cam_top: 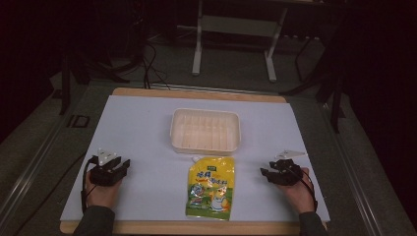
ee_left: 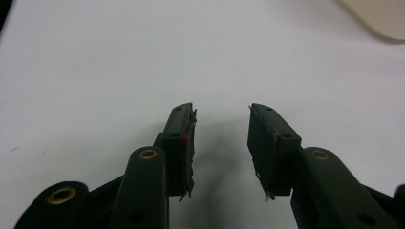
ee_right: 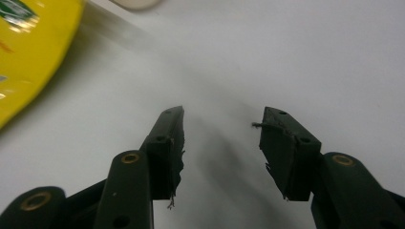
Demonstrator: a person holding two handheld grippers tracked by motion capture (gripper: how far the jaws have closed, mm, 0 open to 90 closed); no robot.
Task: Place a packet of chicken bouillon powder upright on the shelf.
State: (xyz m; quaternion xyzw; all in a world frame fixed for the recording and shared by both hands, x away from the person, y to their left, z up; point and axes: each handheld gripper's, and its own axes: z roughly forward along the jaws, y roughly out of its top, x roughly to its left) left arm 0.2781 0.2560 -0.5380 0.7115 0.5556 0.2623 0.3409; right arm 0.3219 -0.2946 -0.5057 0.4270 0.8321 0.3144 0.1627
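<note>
White-topped desk (cam_top: 147, 128). Cream tray (cam_top: 205, 130) at centre, nothing in it; yellow pouch (cam_top: 211, 187) flat just before it. Left claw (cam_top: 124, 164) and right claw (cam_top: 265, 173) agape, holding nothing, well apart from both.

i see a glossy yellow printed plastic pouch (cam_top: 210, 187), a smooth cream plastic tray (cam_top: 205, 130), matt white paper-like sheet (cam_top: 147, 123) over a wood table edge (cam_top: 196, 94). left gripper (ee_left: 221, 138) and right gripper (ee_right: 222, 143): matt black plastic, brass-look rivets, frayed pads.

Dim rm, grey floor (cam_top: 236, 69), white frame (cam_top: 235, 27)
</note>
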